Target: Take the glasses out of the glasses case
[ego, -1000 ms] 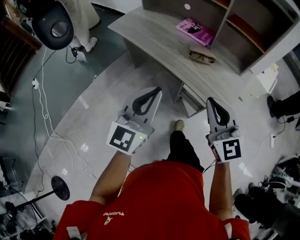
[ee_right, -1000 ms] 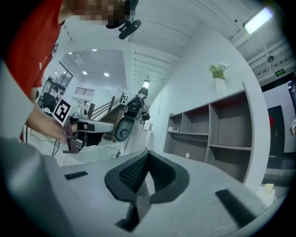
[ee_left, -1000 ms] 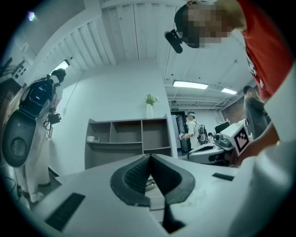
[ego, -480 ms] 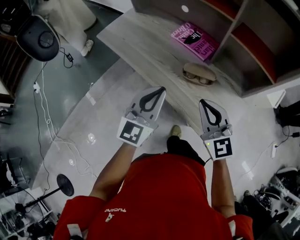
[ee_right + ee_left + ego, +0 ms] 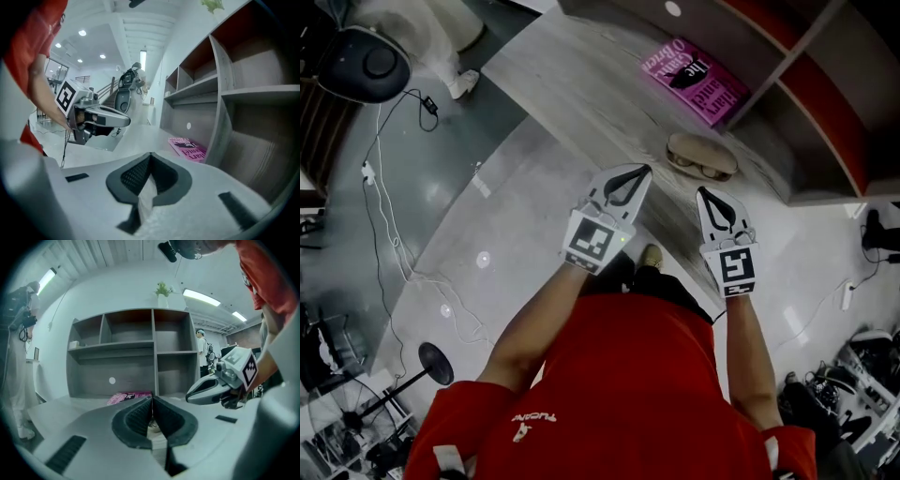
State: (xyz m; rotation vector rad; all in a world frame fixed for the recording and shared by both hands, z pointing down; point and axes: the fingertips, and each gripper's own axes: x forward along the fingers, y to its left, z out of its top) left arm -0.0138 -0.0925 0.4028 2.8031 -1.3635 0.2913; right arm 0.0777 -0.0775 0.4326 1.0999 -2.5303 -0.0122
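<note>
A tan oval glasses case [image 5: 701, 150] lies open on the grey wooden desk [image 5: 572, 84], with dark-rimmed glasses [image 5: 698, 165] resting in it. My left gripper [image 5: 645, 170] is shut and empty, its tip over the desk edge just left of the case. The right gripper [image 5: 702, 192] is shut and empty too, a little nearer than the case and apart from it. In the left gripper view the shut jaws [image 5: 151, 397] hide most of the case, and the right gripper [image 5: 206, 392] shows alongside. The right gripper view shows shut jaws [image 5: 150, 154] and the left gripper [image 5: 101, 117].
A pink book [image 5: 694, 67] lies on the desk behind the case, in front of a grey shelf unit [image 5: 797, 84] with open compartments. Cables [image 5: 389, 206] and a fan base [image 5: 438, 363] are on the floor at left. A person in white stands far left [image 5: 18, 357].
Both grippers have moved forward and down toward the desk, from over the floor to the desk edge near the case. Both have stayed shut.
</note>
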